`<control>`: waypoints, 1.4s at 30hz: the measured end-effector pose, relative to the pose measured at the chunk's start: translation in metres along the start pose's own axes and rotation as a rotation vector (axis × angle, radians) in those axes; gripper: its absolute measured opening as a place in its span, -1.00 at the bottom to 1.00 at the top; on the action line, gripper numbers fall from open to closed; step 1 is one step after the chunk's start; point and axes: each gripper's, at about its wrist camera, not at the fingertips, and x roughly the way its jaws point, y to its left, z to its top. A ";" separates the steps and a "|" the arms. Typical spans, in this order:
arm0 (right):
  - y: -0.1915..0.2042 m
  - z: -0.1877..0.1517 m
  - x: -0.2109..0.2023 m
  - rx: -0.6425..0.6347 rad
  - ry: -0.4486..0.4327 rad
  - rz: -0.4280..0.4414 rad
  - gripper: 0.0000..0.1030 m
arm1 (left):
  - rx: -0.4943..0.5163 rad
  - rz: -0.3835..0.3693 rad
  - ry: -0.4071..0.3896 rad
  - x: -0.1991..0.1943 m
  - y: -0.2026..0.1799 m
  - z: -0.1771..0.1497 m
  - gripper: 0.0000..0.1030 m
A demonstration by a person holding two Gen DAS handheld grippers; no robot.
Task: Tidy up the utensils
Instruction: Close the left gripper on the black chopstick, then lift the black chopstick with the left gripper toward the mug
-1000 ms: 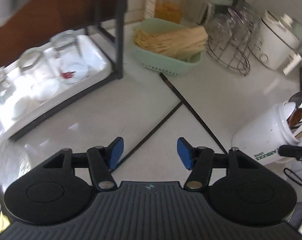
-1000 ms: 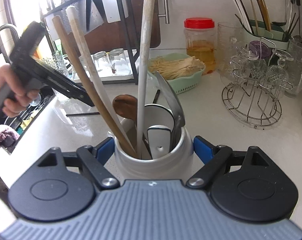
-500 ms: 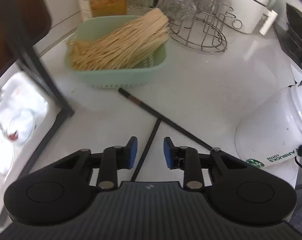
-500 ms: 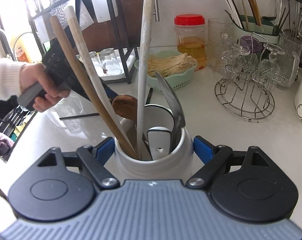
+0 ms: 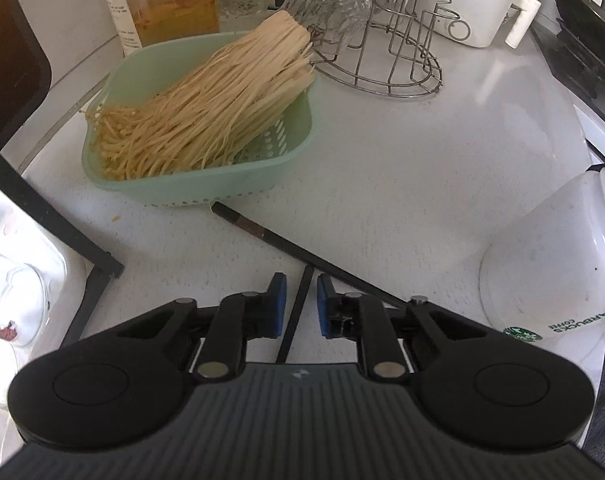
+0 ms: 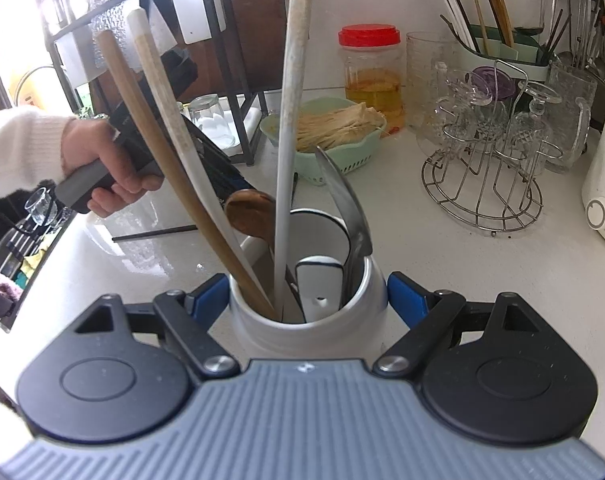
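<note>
Two thin black chopsticks lie crossed on the white counter. One chopstick (image 5: 294,320) runs between the blue pads of my left gripper (image 5: 300,300), whose jaws are closing; a small gap shows on each side of the stick. The other chopstick (image 5: 286,244) slants from the green basket toward the white jar (image 5: 550,264). My right gripper (image 6: 306,300) is shut on that jar (image 6: 310,328), which holds a wooden handle (image 6: 150,140), a long white handle (image 6: 290,120), a wooden spoon (image 6: 250,212) and a metal blade (image 6: 346,208). A person's hand (image 6: 102,160) holds the left gripper behind those handles.
A mint basket (image 5: 262,176) of pale strands sits just beyond the chopsticks. A wire glass rack (image 5: 382,64), a red-lidded jar (image 6: 372,72), a white appliance (image 5: 474,12) and a utensil caddy (image 6: 502,48) stand behind. A black rack leg (image 5: 62,232) and the sink edge (image 6: 14,248) are at the left.
My left gripper has moved toward the basket and lowered over one chopstick, and its jaws have narrowed around it. The right gripper and jar have stayed put.
</note>
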 end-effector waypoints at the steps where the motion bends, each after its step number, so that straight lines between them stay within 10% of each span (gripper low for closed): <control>1: 0.000 0.000 0.000 -0.002 0.000 0.000 0.71 | -0.003 -0.001 0.004 0.000 0.001 0.001 -0.67; 22: -0.004 0.002 0.006 -0.022 0.009 0.036 0.74 | -0.139 0.155 0.040 -0.006 -0.015 0.006 -0.89; 42: -0.004 0.011 0.025 -0.082 0.016 0.075 0.72 | -0.505 0.388 -0.140 -0.125 -0.081 -0.037 -0.90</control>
